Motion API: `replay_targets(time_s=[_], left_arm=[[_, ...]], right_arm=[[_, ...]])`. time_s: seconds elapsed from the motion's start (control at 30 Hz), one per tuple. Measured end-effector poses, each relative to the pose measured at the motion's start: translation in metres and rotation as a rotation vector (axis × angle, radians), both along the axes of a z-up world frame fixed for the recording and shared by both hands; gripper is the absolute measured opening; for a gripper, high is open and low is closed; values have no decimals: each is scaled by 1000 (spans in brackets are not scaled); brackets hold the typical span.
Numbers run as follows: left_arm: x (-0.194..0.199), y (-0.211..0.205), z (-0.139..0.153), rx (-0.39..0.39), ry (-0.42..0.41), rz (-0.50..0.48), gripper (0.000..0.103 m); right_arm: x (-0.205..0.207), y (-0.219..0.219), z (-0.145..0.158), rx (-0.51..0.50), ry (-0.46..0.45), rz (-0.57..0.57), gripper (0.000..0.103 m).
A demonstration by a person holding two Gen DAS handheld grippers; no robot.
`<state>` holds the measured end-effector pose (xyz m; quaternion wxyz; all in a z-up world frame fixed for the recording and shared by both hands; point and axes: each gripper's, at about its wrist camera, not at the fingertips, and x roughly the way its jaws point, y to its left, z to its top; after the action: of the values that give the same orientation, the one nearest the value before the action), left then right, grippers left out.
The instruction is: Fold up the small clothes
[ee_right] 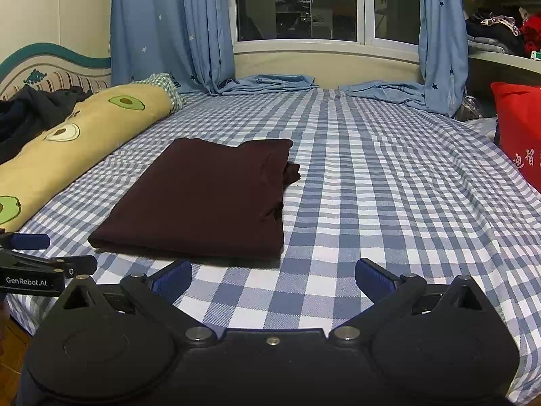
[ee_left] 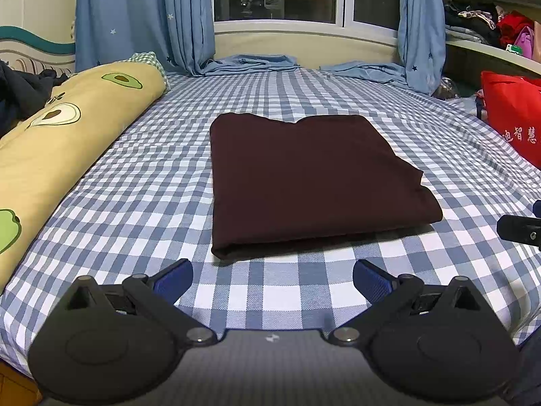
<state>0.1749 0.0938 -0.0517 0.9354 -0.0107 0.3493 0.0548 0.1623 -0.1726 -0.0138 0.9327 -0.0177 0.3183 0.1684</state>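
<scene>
- Left wrist view: bed (ee_left: pixel 142 176) with blue-and-white check sheet, filling nearly all the frame, flat and mostly bare around the middle.
- Long yellow avocado-print bolster (ee_left: pixel 67 135) along the left edge of the bed, well apart from the work area.
- Red bag (ee_left: pixel 510 118) at the right edge of the bed, also well apart.
- Dark maroon garment (ee_left: pixel 304 182) in the middle of the sheet, already a compact rectangle of several layers, thick folded edge toward the camera.
- From the right wrist view, small corner of the same cloth sticking out at the far right side of the garment (ee_right: pixel 203 199), not tucked.
- Left gripper (ee_left: pixel 273 279) low over the sheet, just in front of the near edge, fingers spread wide, holding nothing.
- Right gripper (ee_right: pixel 273 279) to the right of the garment's near corner, fingers spread wide too, empty, not touching the cloth.
- Likely step: between folds, or last check of a nearly finished fold.
- Next move, probably: either one more fold, pinching both near corners together and carrying them to the far edge, or only tucking the loose corner; even lift on both sides needed so the layers do not slide.
</scene>
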Motion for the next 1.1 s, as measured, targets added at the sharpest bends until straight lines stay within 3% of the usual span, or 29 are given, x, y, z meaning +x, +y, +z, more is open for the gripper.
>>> replay_targets(time_s=[1.1], left_arm=[[2,-2,4,-9,-12,9,102]], right_arm=[[1,1,-1,1,6,5,102]])
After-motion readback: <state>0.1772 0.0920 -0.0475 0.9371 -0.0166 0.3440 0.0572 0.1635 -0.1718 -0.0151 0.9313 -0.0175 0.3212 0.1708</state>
